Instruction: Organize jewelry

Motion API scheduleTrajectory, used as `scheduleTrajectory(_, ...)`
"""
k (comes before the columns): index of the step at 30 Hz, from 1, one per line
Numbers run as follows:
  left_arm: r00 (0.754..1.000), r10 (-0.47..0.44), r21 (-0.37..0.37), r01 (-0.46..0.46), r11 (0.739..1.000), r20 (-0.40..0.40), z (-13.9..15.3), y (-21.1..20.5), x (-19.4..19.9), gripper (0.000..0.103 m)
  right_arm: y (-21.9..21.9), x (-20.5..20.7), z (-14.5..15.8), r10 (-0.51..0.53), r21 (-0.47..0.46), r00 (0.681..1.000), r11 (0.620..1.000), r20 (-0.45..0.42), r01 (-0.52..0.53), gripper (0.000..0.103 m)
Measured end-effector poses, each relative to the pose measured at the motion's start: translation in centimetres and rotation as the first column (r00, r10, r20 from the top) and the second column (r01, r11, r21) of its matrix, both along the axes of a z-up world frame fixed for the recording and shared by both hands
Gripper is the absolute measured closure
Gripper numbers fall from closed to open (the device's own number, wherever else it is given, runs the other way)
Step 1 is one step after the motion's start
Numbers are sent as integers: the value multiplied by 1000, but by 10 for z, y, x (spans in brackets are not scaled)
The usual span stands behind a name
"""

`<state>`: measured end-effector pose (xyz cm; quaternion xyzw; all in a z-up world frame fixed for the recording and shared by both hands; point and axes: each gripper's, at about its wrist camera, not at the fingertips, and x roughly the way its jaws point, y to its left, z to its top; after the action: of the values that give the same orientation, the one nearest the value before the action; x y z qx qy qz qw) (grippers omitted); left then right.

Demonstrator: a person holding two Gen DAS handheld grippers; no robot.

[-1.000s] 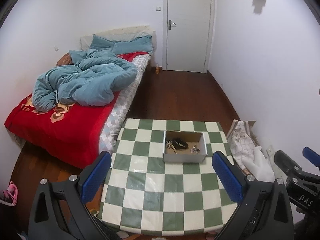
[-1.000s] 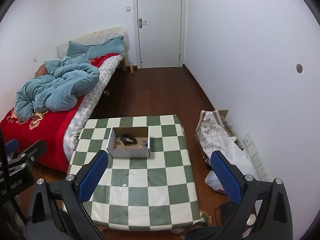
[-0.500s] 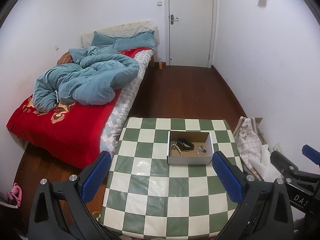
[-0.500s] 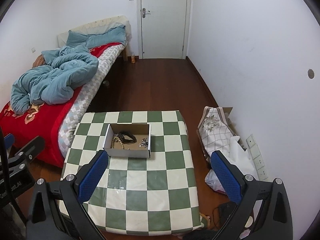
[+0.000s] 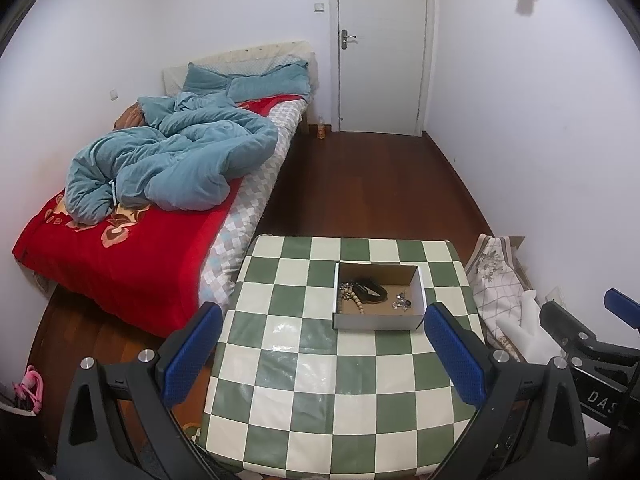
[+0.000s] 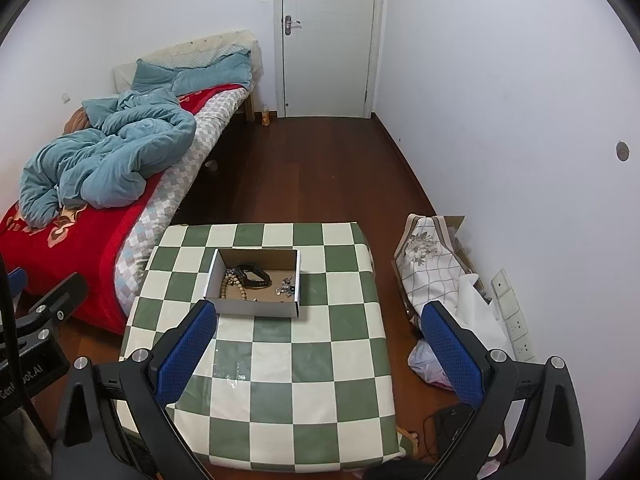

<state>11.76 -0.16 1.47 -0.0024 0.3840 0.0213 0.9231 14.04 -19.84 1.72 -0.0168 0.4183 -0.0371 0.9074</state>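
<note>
A small open cardboard box (image 5: 376, 322) stands on a green-and-white checkered table (image 5: 320, 380). Inside lie a wooden bead bracelet (image 5: 354, 300), a black band (image 5: 372, 290) and small silver pieces (image 5: 402, 302). The box also shows in the right wrist view (image 6: 252, 307), with the beads (image 6: 230, 282), the black band (image 6: 252, 274) and the silver pieces (image 6: 286, 286). My left gripper (image 5: 324, 356) is open and empty, high above the table's near half. My right gripper (image 6: 316, 352) is open and empty, also above the near half.
A bed with a red sheet and blue duvet (image 5: 160, 168) stands left of the table. A patterned cloth bag and white bags (image 6: 432, 264) lie on the floor at the right by the wall. A white door (image 5: 380, 44) is at the far end.
Both grippers have drifted, so the table and box sit a little lower and more to the right in the views. Jaws stayed open. The box's contents have not moved.
</note>
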Motion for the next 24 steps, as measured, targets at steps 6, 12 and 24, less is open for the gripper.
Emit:
scheduleTrajectory(6, 1000, 1, 1, -1, 1000, 5, 1, -1, -3, 0, 2, -5, 3, 5, 0, 1000, 1000, 6, -5, 0)
scheduleTrajectory(12, 1000, 3, 3, -3, 1000, 10, 3, -1, -4, 0, 4, -9, 4, 6, 2, 1000, 1000, 8, -6, 0)
scheduleTrajectory(24, 1000, 7, 9, -7, 1000, 15, 6, -2, -7, 0, 5, -11, 5, 9, 7, 1000, 1000, 8, -9, 0)
